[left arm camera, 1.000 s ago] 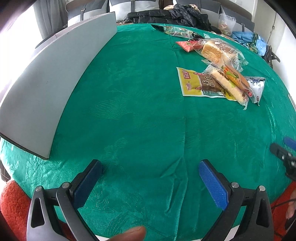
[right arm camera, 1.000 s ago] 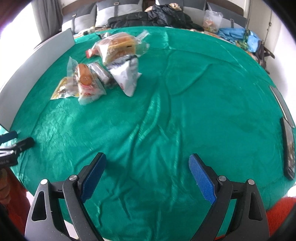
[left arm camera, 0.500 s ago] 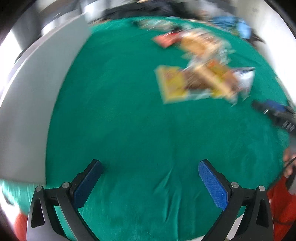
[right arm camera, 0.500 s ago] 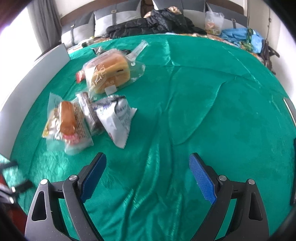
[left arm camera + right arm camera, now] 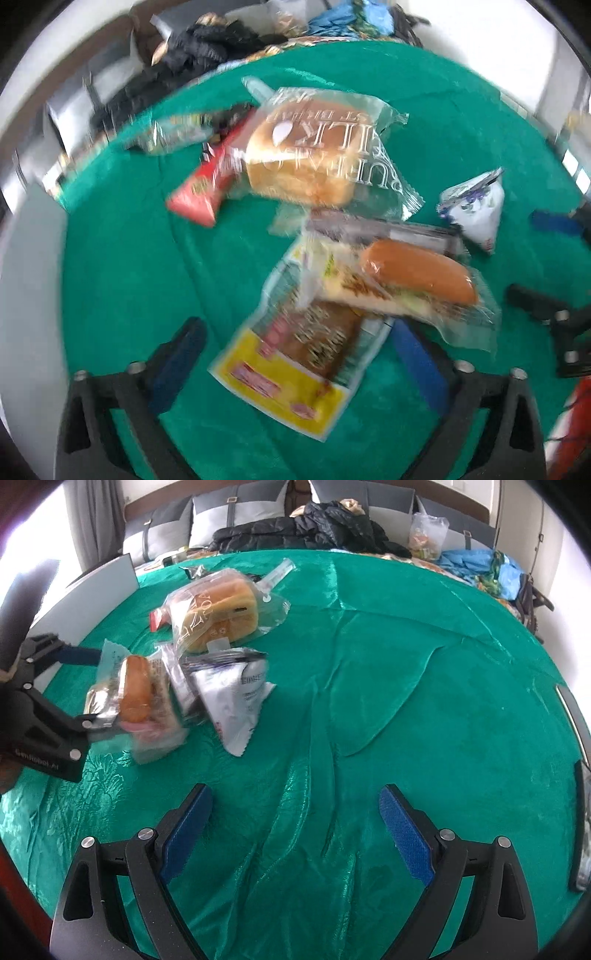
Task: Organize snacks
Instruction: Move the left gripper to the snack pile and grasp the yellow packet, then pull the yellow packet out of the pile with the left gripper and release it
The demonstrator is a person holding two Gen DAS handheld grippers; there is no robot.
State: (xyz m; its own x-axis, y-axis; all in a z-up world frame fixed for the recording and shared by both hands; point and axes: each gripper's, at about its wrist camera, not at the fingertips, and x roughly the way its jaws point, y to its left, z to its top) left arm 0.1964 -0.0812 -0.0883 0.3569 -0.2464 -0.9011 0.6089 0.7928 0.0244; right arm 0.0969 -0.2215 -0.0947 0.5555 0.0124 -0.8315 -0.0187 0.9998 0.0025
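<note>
A pile of snack packets lies on the green cloth. My left gripper [image 5: 295, 354] is open, its jaws on either side of a yellow-edged packet [image 5: 295, 354]. A bagged hot-dog bun [image 5: 417, 277] lies just beyond, then a bagged bread loaf [image 5: 314, 162], a red packet [image 5: 207, 184] and a white pouch [image 5: 476, 206]. In the right wrist view the left gripper [image 5: 92, 690] stands at the bun [image 5: 136, 690], next to the white pouch [image 5: 236, 705] and loaf [image 5: 218, 616]. My right gripper [image 5: 295, 830] is open and empty over bare cloth.
A grey board [image 5: 96, 590] stands along the table's left edge. A dark jacket [image 5: 306, 528] and bags [image 5: 476, 565] lie on seats behind the table. A phone-like object [image 5: 581, 823] lies at the right edge. The right gripper also shows in the left wrist view [image 5: 554, 266].
My left gripper has moved forward and right to the snack pile, now straddling the yellow-edged packet. My right gripper has moved forward toward the pile. Both stayed open.
</note>
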